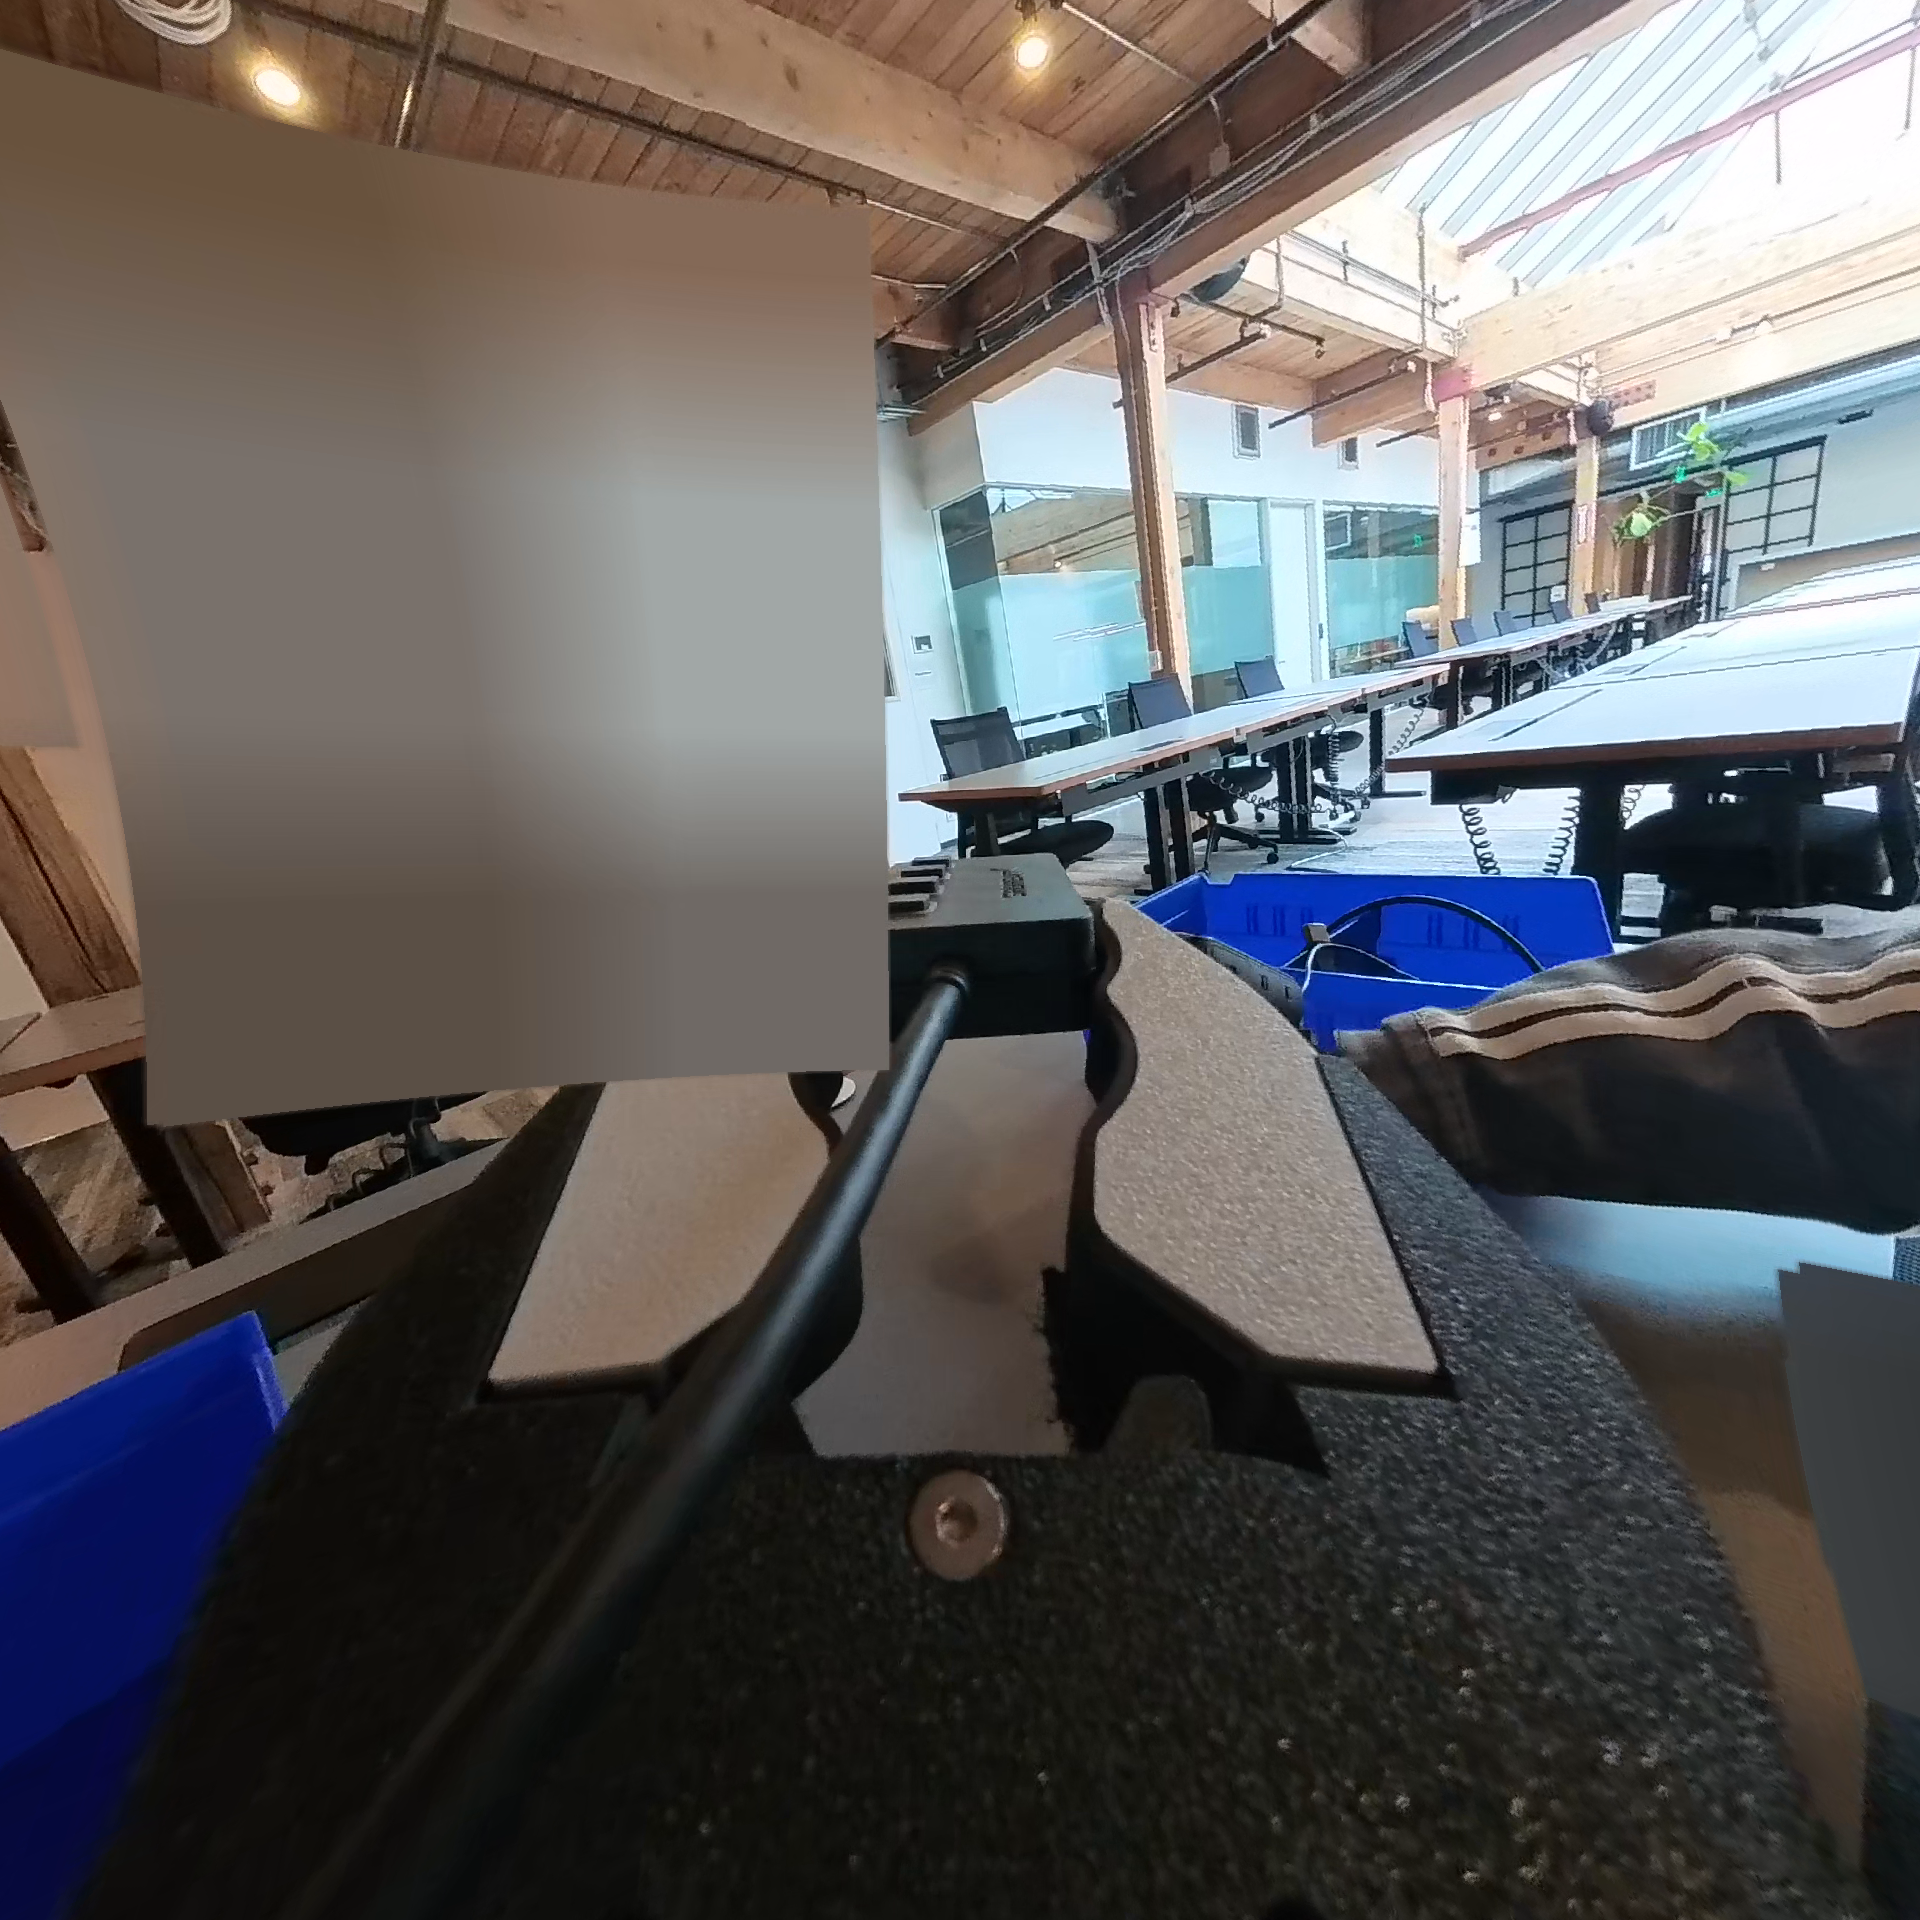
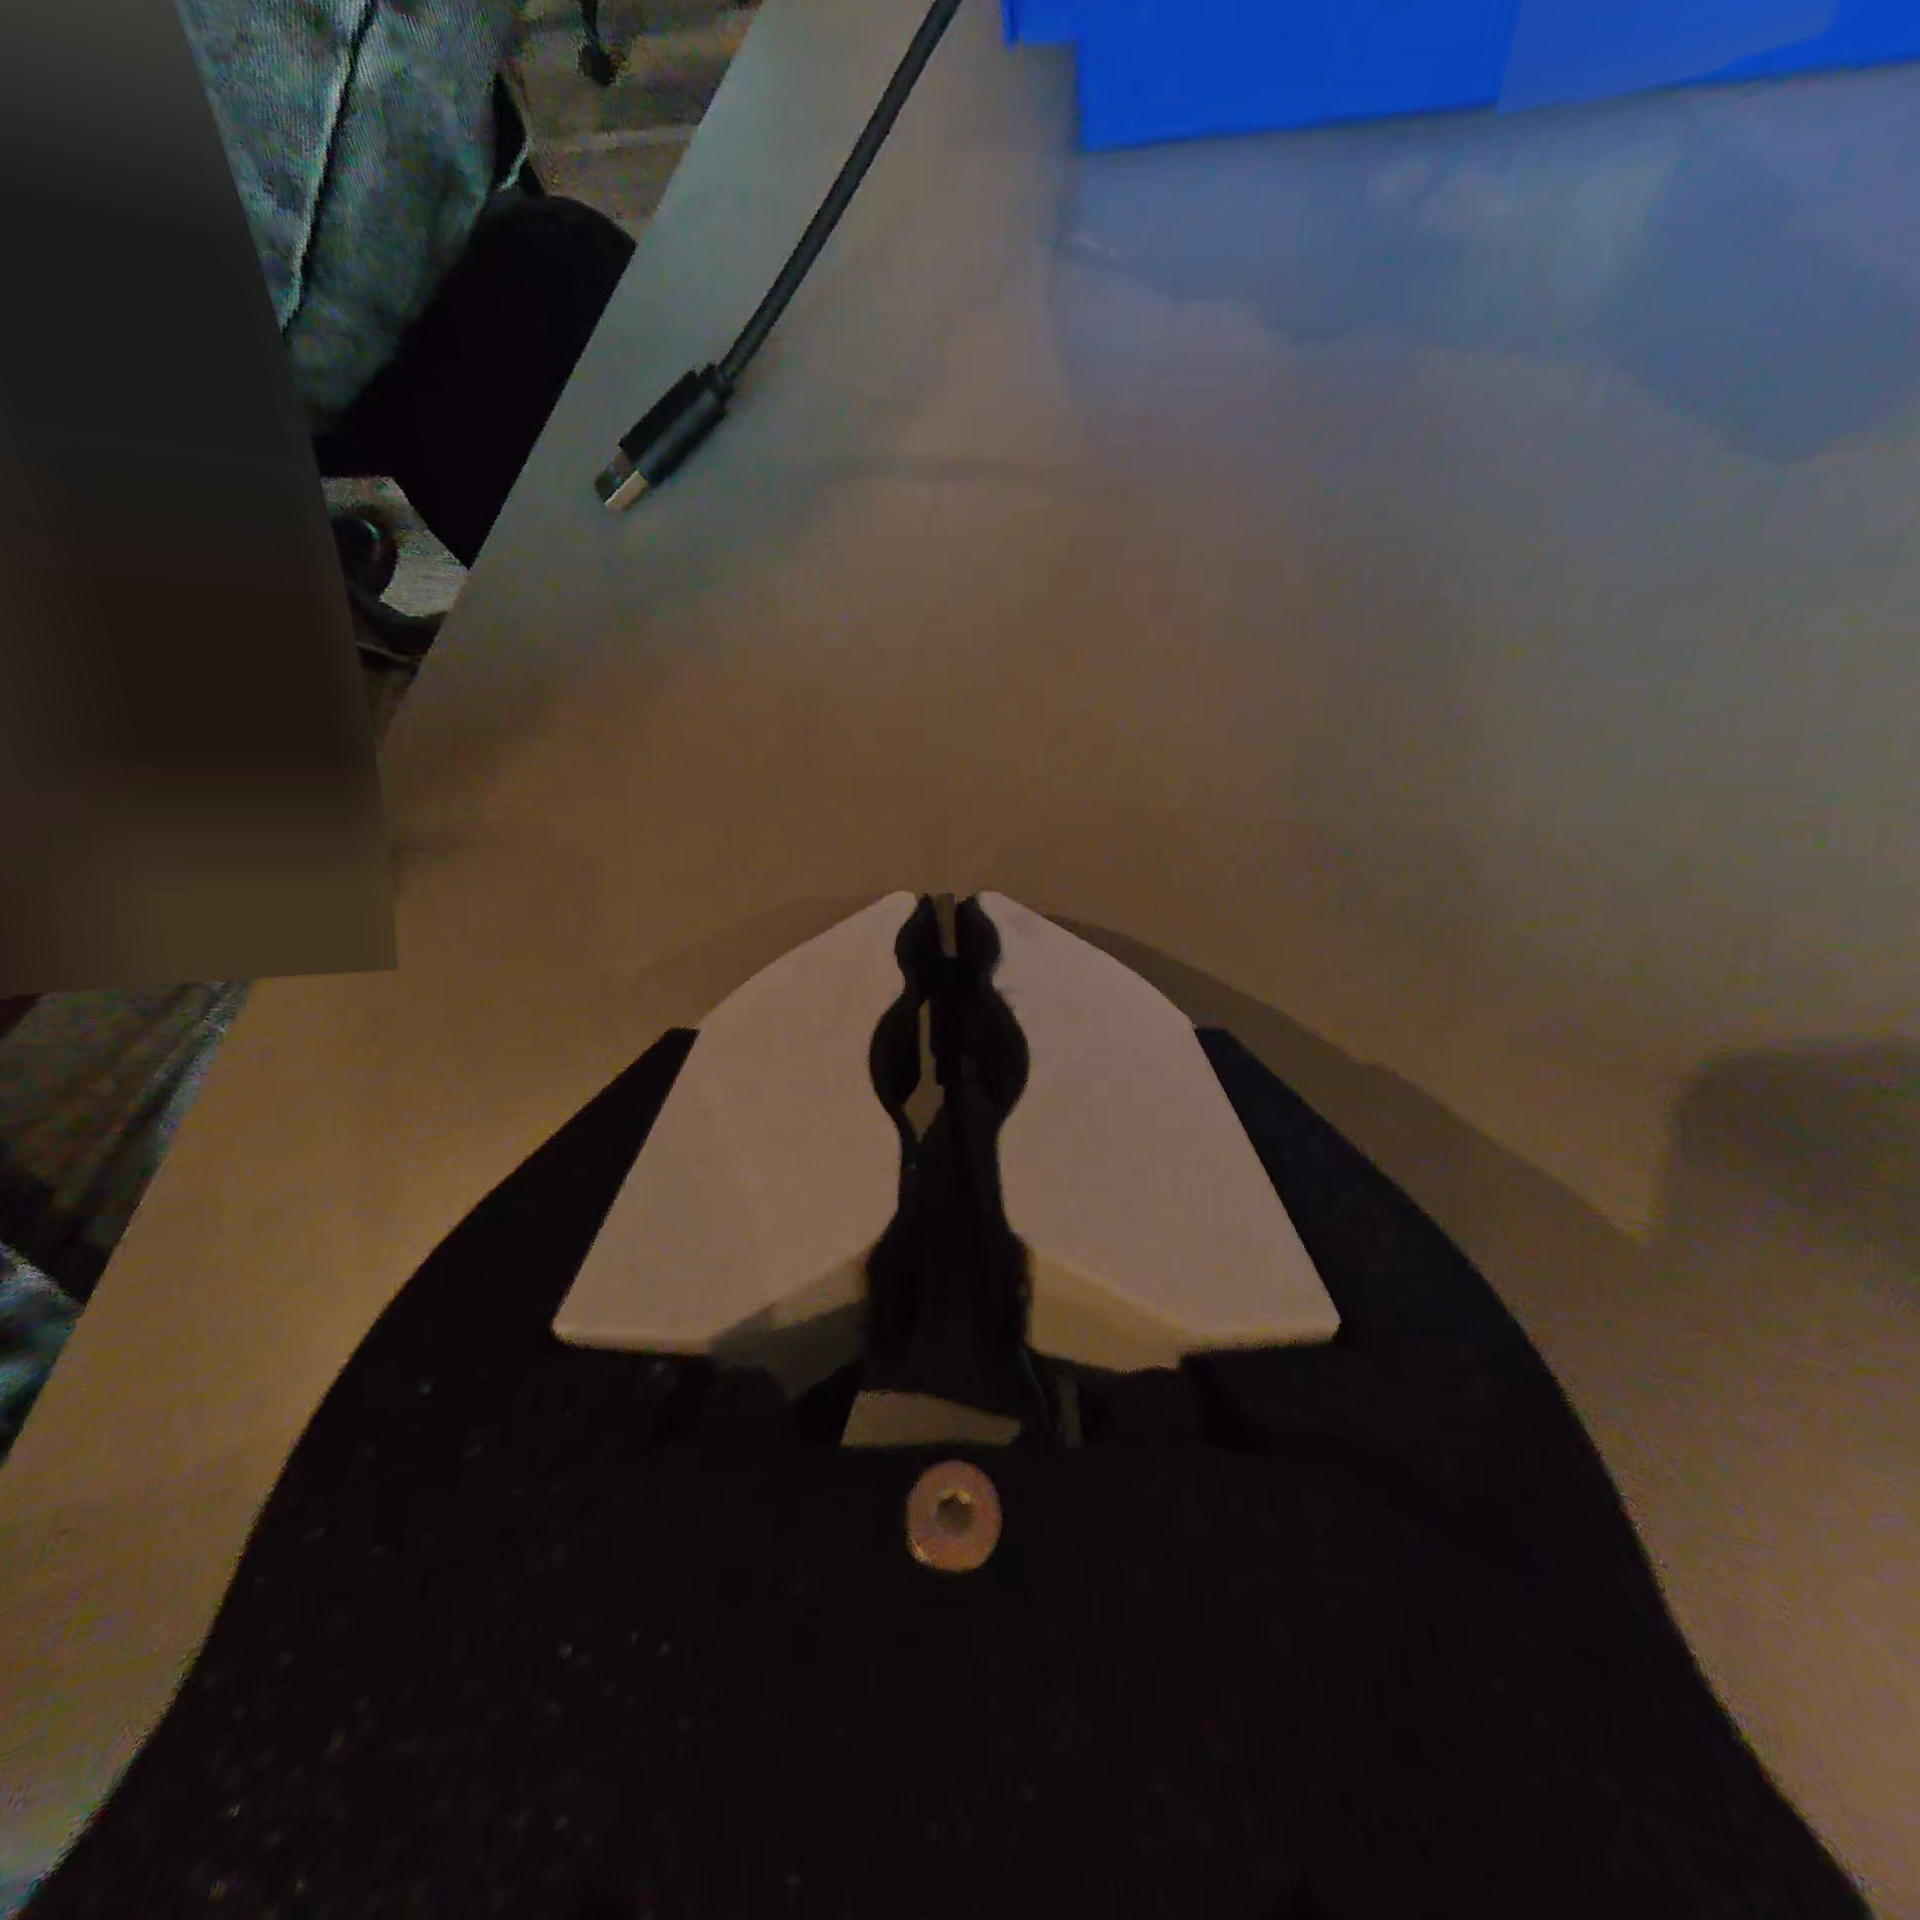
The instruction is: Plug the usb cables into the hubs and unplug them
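My left jaws grip a black hub (image 1: 997, 940) above the tabletop (image 2: 1143, 675); my right jaws pinch a cable end; office desks (image 1: 1143, 743) stand beyond.

The hub (image 1: 1013, 940) is black, as is its cable (image 1: 831, 1226). The bin (image 1: 1455, 935) behind it is bright blue. A sleeve (image 1: 1662, 1070) at right is dark grey with cream stripes. The plug (image 2: 665, 436) is black with a silver tip, lying on a grey-tan table (image 2: 1143, 675).
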Tool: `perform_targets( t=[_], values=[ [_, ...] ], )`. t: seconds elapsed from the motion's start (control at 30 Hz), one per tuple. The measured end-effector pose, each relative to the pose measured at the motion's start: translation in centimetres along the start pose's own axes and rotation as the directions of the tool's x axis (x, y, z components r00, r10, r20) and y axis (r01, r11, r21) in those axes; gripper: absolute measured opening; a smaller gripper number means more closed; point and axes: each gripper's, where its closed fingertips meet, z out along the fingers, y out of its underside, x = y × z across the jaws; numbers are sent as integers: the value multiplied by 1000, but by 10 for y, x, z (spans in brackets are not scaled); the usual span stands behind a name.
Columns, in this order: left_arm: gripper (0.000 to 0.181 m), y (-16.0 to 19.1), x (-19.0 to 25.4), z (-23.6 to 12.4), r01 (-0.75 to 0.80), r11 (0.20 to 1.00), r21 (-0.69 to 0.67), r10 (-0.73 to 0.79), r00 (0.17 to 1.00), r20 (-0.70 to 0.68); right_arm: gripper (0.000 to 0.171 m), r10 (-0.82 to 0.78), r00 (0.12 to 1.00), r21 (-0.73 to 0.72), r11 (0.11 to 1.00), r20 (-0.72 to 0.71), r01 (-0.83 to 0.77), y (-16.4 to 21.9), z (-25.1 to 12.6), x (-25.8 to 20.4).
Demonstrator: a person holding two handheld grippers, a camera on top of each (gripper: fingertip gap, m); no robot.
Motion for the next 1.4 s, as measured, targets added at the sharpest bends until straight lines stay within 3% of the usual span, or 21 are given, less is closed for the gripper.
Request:
perform_targets(
  t=[0.1, 0.2, 0.33, 0.4, 0.47, 0.53, 0.67, 0.83, 1.0, 1.1, 1.23, 1.4],
  values=[
    [44, 0, 0, 0, -1, 1000, 5, 1, 1000, -3, 5, -20, 1000, 1, 1000, 5, 20, -1, 1, -5],
    [44, 0, -1, -1, 0, 1000, 6, 0, 1000, -3, 26, -77, 997, 35, 996, 3, 76, -12, 5, -17],
    [44, 1, -2, 0, 23, 1000, 9, -22, 1000, -6, 34, -199, 976, 30, 979, -90, 203, -31, 1, -25],
    [44, 2, -3, -1, 23, 1000, 5, -23, 1000, -2, 24, -269, 942, 27, 960, -202, 280, -44, -8, -22],
    [44, 1, -4, -1, 21, 1000, 8, -21, 1000, 1, 0, -343, 877, -37, 935, -337, 352, -52, -22, -16],
    [44, 0, -4, -2, 20, 1000, 12, -20, 1000, 0, 0, -431, 813, -170, 902, -391, 397, -46, -30, -18],
    [44, -1, -3, -2, 18, 1000, 14, -18, 1000, -1, 0, -543, 782, -413, 816, -307, 404, -3, -30, -34],
    [44, -2, 1, -1, 11, 1000, 14, -11, 1000, -10, 10, -527, 822, -404, 815, -218, 415, 18, -25, -50],
    [44, -1, 1, -1, -10, 1000, 4, 10, 1000, -6, 17, -466, 871, -377, 843, -159, 382, 5, -39, -65],
    [44, 1, 0, 0, 0, 1000, 2, 0, 1000, -8, 18, -422, 904, -470, 812, -66, 345, 15, -47, -74],
    [44, 0, 0, -1, 0, 1000, 5, 0, 1000, -9, 15, -399, 916, -669, 691, -38, 273, 48, -56, -51],
    [45, -3, -4, -4, 1, 1000, 16, -1, 1000, -1, 7, -472, 881, -636, 689, -27, 349, 50, -42, -40]
  ],
)
